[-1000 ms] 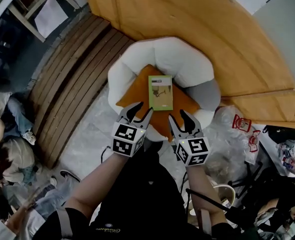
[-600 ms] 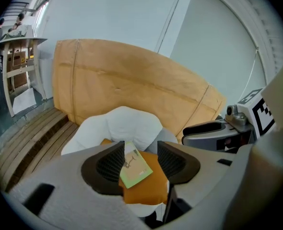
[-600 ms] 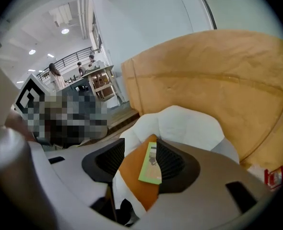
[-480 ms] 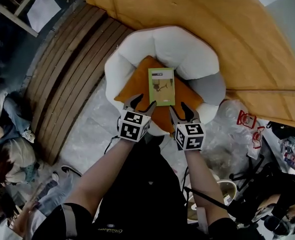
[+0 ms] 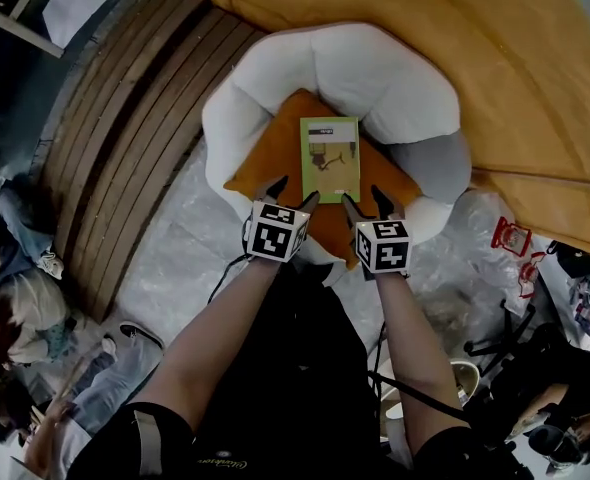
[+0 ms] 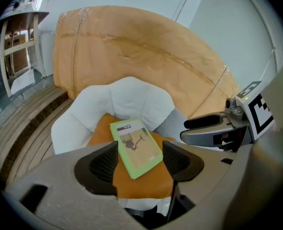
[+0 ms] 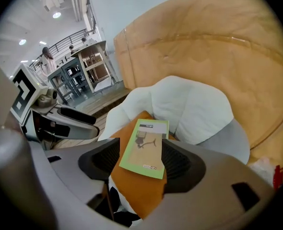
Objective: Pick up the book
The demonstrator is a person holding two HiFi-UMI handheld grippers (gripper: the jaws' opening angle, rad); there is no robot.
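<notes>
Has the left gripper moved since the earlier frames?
Yes: the left gripper has closed in on the book on the orange cushion; its jaws have just been opening, nothing held between them.

Green-bordered tan book (image 5: 329, 158), orange cushion (image 5: 265, 173), white-and-grey chair (image 5: 375, 73), brown planks (image 5: 125, 138).

Both forearms (image 5: 220, 343) reach forward side by side. The left hand-held gripper (image 5: 293, 192) and right hand-held gripper (image 5: 364, 197) tilt down just short of the book (image 5: 329, 158), their jaws just opening, with nothing between them.
</notes>
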